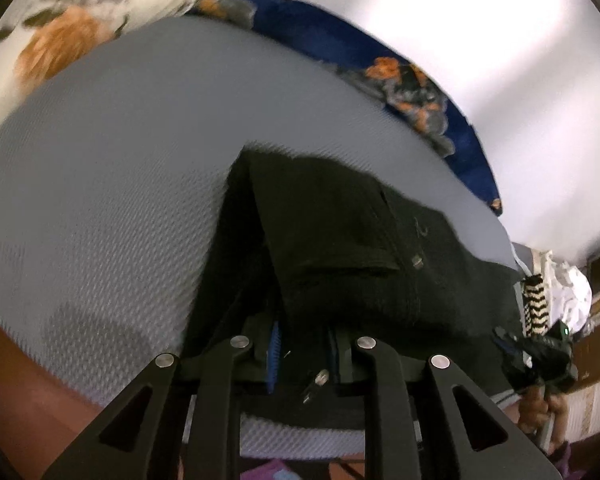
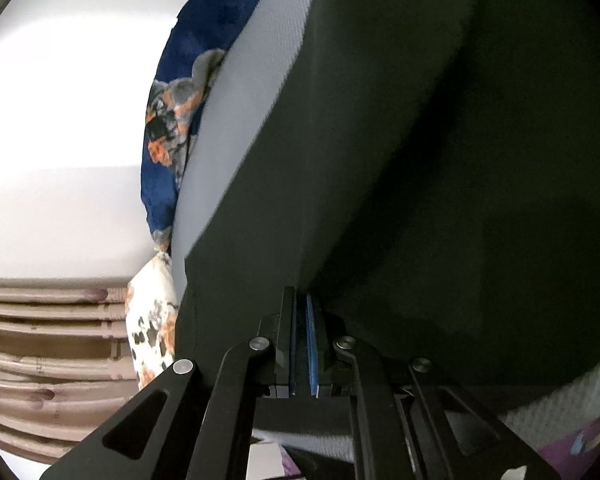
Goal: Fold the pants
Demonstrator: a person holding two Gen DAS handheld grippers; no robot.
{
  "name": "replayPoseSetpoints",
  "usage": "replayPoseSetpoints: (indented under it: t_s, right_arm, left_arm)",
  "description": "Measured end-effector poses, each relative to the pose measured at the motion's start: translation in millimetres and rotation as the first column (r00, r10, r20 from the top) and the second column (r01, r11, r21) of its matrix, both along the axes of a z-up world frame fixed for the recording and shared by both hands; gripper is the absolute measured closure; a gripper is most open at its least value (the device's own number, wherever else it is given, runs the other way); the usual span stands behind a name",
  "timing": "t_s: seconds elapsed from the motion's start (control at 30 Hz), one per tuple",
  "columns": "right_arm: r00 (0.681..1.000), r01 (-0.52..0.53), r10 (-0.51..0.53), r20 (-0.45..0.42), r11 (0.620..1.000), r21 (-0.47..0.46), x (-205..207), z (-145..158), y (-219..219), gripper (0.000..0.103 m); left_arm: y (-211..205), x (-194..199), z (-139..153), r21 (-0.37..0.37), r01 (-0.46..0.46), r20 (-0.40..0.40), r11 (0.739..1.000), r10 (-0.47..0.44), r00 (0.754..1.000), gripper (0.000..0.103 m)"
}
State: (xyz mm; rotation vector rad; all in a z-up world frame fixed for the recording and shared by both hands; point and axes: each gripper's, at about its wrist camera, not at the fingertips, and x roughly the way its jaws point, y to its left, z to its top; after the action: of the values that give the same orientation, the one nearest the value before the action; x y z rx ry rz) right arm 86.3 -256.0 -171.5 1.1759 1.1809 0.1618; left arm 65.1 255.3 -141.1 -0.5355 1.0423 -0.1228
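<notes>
No legible text anywhere.

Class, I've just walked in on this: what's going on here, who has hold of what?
A person is folding dark pants on a grey mattress, with a claw in each hand. The left claw grips a folded-over edge of the pants, fabric bunched between its blue pads. The right claw is shut on another part of the same pants, which fill most of its view. In the left wrist view the right claw shows at the far right, at the pants' edge. A blue floral blanket lies along the mattress's far side.
</notes>
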Motion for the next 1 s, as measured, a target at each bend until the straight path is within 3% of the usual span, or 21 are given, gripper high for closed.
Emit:
replayPoseSetpoints:
  t_s: [0.13,0.23,0.3,0.37,0.43,0.5,0.6,0.73,0.83,0.87,0.93,0.97,1.0]
  right_arm:
    - [1.000,-0.030,0.031,0.006,0.999,-0.031,-18,-1,11,0.099]
    - [0.999,-0.014,0.012,0.035,0.998,0.061,-15,-8,6,0.099]
    - [0.997,-0.001,0.003,0.078,1.000,-0.022,-11,3,-2,0.096]
    - [0.994,0.005,0.000,0.113,0.999,-0.041,-8,8,-9,0.095]
    - [0.996,0.027,-0.024,0.090,0.999,-0.025,-2,1,-20,0.087]
    - [0.995,0.066,-0.068,0.074,0.997,0.029,-1,-10,-28,0.060]
    - [0.989,0.108,-0.113,0.095,0.992,0.065,1,-17,-36,0.051]
    - [0.990,0.114,-0.123,0.074,0.986,0.123,13,-34,-35,0.052]
    - [0.988,0.109,-0.119,0.100,0.988,0.108,25,-34,-30,0.054]
    - [0.988,0.103,-0.114,0.107,0.989,0.101,27,-33,-29,0.059]
    - [0.990,0.085,-0.092,0.110,0.994,0.068,32,-32,-26,0.088]
    - [0.992,0.074,-0.078,0.098,0.996,0.048,35,-34,-24,0.095]
    - [0.992,0.076,-0.081,0.097,0.996,0.051,34,-35,-25,0.096]
  left_arm:
    - [11,-16,-10,0.004,-0.034,-0.025,0.999,0.034,0.999,0.083]
    - [17,-22,-15,-0.014,-0.051,-0.039,0.999,0.051,0.998,0.084]
    - [17,-23,-13,-0.027,-0.044,-0.032,0.999,0.043,0.999,0.084]
    - [14,-23,-10,-0.017,-0.029,-0.011,0.999,0.029,1.000,0.085]
    - [11,-20,-10,-0.027,-0.009,-0.015,1.000,0.008,1.000,0.085]
    - [11,-16,-14,-0.055,-0.006,-0.033,0.998,0.005,0.999,0.084]
    - [13,-16,-14,-0.100,-0.022,-0.036,0.995,0.018,0.999,0.084]
    - [14,-16,-10,-0.126,-0.018,-0.023,0.992,0.015,1.000,0.083]
    - [14,-15,-13,-0.128,-0.012,-0.037,0.992,0.008,0.999,0.082]
    - [11,-11,-14,-0.133,-0.014,-0.042,0.991,0.008,0.999,0.082]
    - [10,-11,-14,-0.141,-0.013,-0.041,0.990,0.008,0.999,0.082]
    - [10,-10,-14,-0.144,-0.015,-0.042,0.989,0.009,0.999,0.082]
    - [11,-10,-14,-0.150,-0.017,-0.043,0.988,0.011,0.999,0.081]
